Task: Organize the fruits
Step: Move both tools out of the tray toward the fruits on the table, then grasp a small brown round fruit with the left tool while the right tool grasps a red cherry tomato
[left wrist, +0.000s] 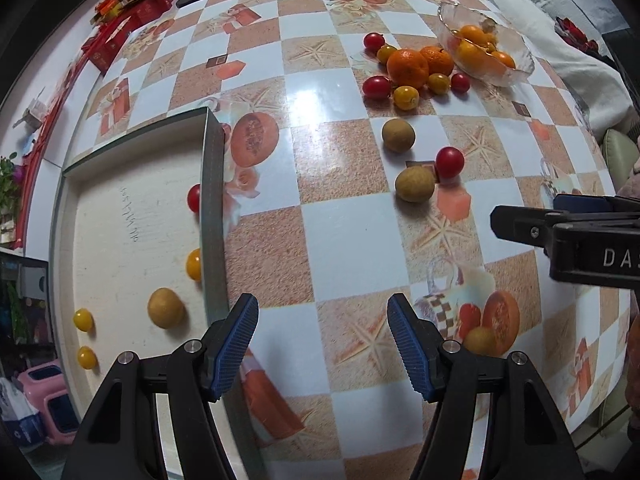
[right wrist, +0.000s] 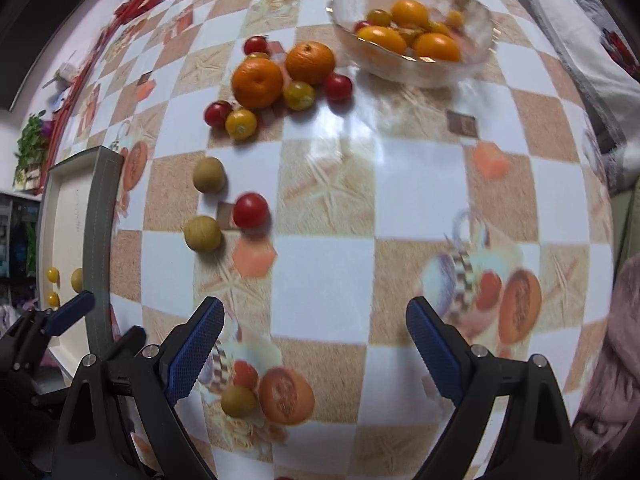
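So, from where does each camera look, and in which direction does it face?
Left wrist: on the left gripper, facing down at the table edge beside the box; its own open fingers show, plus the right gripper's tip at right.
Right wrist: on the right gripper, facing down at the checkered table; its own open fingers show.
Shared: two oranges, glass bowl, box.

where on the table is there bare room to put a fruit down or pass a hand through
Free: the checkered cloth between the box wall and the two brown fruits, just ahead of the left tongs; also the stretch below the glass bowl, right of the red tomato. Crowded: the oranges with tomatoes packed around them beside the bowl.
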`<state>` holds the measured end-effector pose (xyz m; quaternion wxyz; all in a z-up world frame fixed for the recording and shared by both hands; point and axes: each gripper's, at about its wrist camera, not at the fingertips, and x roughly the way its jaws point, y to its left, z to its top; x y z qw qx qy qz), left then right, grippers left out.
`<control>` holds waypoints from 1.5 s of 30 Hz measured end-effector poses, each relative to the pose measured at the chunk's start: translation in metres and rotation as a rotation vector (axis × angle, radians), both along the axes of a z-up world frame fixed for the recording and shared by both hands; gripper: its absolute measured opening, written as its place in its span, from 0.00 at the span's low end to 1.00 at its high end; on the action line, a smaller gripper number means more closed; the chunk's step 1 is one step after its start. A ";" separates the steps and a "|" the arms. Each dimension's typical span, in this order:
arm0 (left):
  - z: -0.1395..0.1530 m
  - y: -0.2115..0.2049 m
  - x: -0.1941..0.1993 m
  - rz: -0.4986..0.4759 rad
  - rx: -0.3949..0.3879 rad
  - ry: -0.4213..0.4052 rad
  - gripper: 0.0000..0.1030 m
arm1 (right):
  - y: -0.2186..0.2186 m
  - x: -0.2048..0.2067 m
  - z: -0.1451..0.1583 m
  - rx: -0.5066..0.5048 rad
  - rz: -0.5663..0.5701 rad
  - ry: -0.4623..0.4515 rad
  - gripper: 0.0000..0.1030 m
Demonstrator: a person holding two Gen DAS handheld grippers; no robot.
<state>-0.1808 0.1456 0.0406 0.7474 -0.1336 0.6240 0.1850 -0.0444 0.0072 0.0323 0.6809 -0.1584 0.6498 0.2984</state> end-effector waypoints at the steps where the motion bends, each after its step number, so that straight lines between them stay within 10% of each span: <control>1: -0.001 0.000 0.002 0.005 -0.004 -0.002 0.67 | 0.003 0.000 0.000 0.002 0.016 -0.006 0.91; 6: -0.010 0.000 0.010 0.002 -0.007 0.001 0.67 | 0.020 0.001 -0.008 0.000 0.106 -0.027 0.65; 17: -0.023 0.001 0.006 0.025 -0.024 0.017 0.67 | 0.051 0.003 -0.017 0.048 0.174 -0.046 0.59; 24: -0.027 0.001 0.018 0.022 -0.025 0.012 0.67 | 0.064 0.011 -0.018 0.076 0.169 -0.054 0.30; 45: -0.033 -0.010 0.079 -0.034 -0.007 0.008 0.67 | 0.065 0.023 -0.021 0.123 0.196 0.017 0.24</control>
